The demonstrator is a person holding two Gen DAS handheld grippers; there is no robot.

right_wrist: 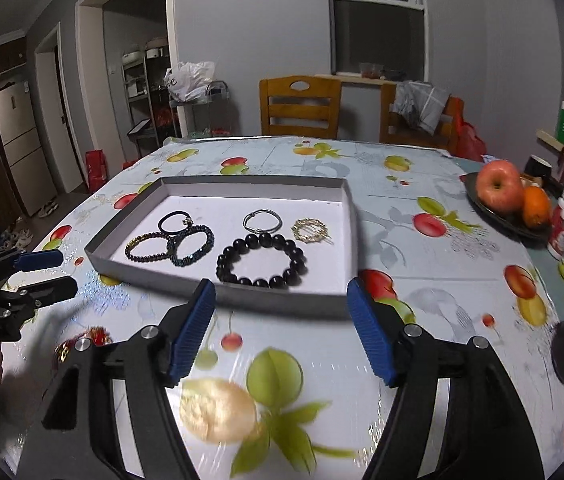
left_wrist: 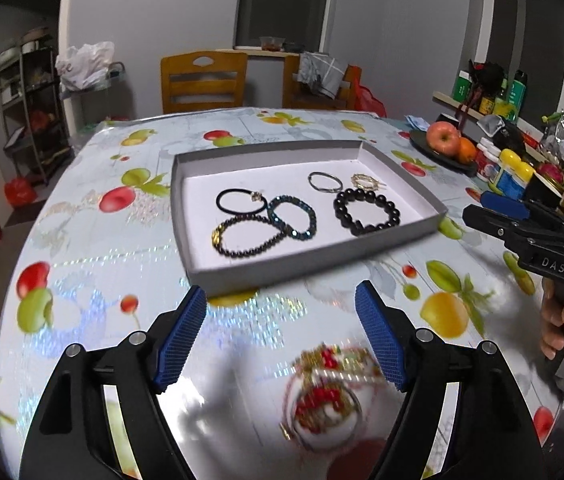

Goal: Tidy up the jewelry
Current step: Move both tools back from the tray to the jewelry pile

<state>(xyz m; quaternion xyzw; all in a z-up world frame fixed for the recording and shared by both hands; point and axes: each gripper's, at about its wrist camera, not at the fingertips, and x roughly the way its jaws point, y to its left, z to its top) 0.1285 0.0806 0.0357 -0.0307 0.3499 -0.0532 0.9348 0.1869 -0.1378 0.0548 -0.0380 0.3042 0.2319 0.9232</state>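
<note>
A shallow grey tray (left_wrist: 282,270) (right_wrist: 282,302) with a white floor holds several pieces: a black hair tie (left_wrist: 237,201), a dark blue bead bracelet (left_wrist: 294,216), a big black bead bracelet (left_wrist: 366,212) (right_wrist: 261,258), a silver bangle (left_wrist: 324,181) and a gold piece (left_wrist: 365,181). A blurred red and gold bracelet (left_wrist: 328,392) (right_wrist: 93,338) lies on the tablecloth in front of the tray. My left gripper (left_wrist: 280,292) hangs open above it, pads off it. My right gripper (right_wrist: 282,286) is open and empty just before the tray's front wall.
A dark plate with an apple and an orange (left_wrist: 446,140) (right_wrist: 510,196) sits at the right. Jars and bottles (left_wrist: 510,168) crowd the right table edge. Two wooden chairs (left_wrist: 201,80) stand behind the fruit-print table. A hand (left_wrist: 562,320) holds the right gripper.
</note>
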